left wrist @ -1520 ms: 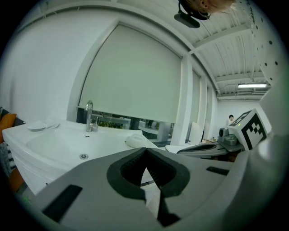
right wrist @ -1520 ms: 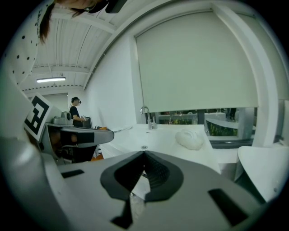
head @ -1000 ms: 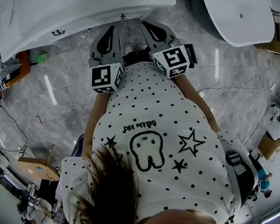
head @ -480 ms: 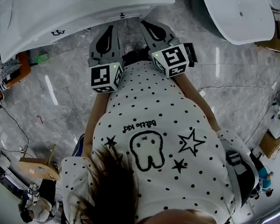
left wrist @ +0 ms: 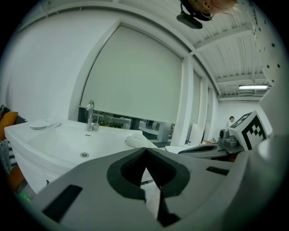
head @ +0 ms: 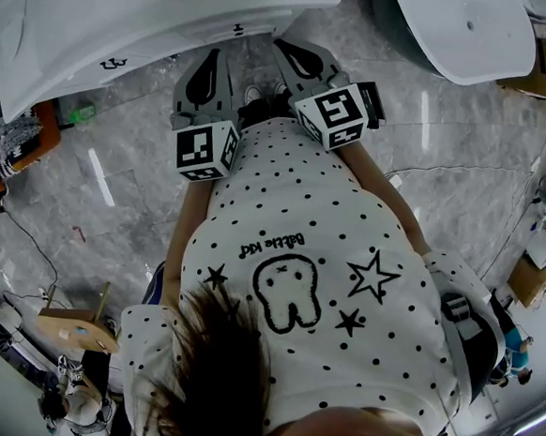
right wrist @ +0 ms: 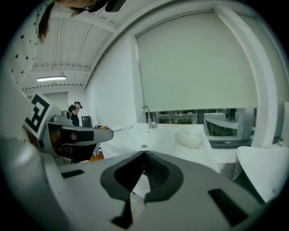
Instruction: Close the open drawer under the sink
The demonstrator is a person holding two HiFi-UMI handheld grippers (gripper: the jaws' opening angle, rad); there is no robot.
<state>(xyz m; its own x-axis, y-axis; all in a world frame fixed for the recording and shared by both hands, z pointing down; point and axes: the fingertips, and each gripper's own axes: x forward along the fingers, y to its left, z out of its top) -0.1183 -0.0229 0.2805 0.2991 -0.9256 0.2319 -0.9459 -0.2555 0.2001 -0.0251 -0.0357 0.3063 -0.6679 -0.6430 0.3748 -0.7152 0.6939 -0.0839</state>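
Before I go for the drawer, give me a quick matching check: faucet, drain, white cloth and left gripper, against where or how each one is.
A faucet
B drain
C white cloth
D left gripper

1 shut, holding nothing
2 crumpled beside the sink bowl
3 upright at the sink's far rim
4 in the bottom of the sink

Pairs: A-3, B-4, C-2, D-1

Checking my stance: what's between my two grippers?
In the head view, what look like the person's shoes, on grey marble floor, show between the shut left gripper and right gripper.
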